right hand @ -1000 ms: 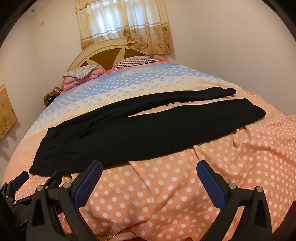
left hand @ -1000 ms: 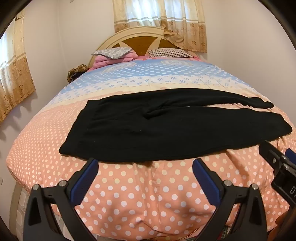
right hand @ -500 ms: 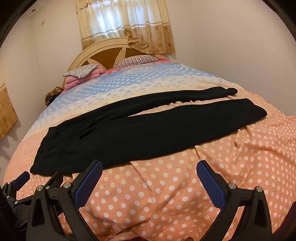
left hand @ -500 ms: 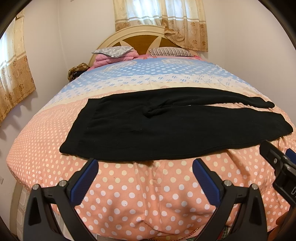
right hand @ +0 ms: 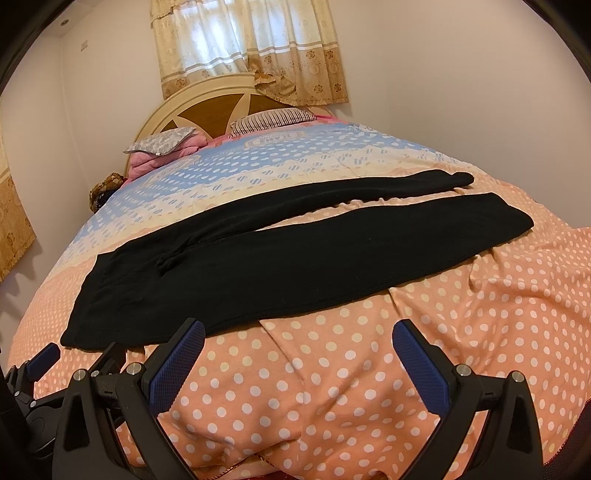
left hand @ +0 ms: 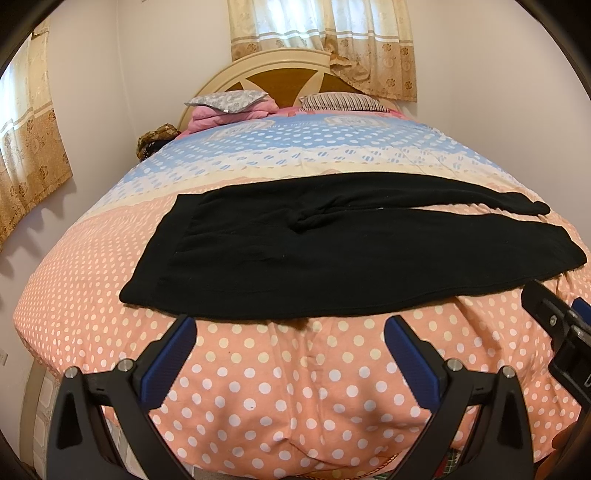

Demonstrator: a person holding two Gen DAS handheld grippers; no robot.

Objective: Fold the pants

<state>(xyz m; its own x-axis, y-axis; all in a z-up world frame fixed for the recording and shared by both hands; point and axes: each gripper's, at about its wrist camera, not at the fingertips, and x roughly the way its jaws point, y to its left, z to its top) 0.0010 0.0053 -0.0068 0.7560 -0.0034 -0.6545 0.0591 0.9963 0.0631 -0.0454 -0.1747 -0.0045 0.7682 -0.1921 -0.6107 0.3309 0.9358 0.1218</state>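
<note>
Black pants (left hand: 332, 251) lie spread flat across the dotted bedspread, waistband to the left, both legs stretching right. In the right wrist view the pants (right hand: 295, 258) show a narrow gap between the two legs. My left gripper (left hand: 290, 328) hovers open just short of the pants' near hem edge, below the waist part. The right gripper (right hand: 299, 332) is open too, over bare bedspread just in front of the near leg. Each gripper shows at the edge of the other's view; nothing is held.
The bed (left hand: 295, 387) has a pink, cream and blue polka-dot cover (right hand: 480, 314) with wrinkles near the front edge. Pillows (left hand: 229, 101) and a folded pink blanket lie at the headboard (left hand: 288, 77). Walls and curtains (left hand: 321, 33) surround the bed closely.
Both views have shifted very slightly forward toward the pants. The pants have not moved and both grippers stay open.
</note>
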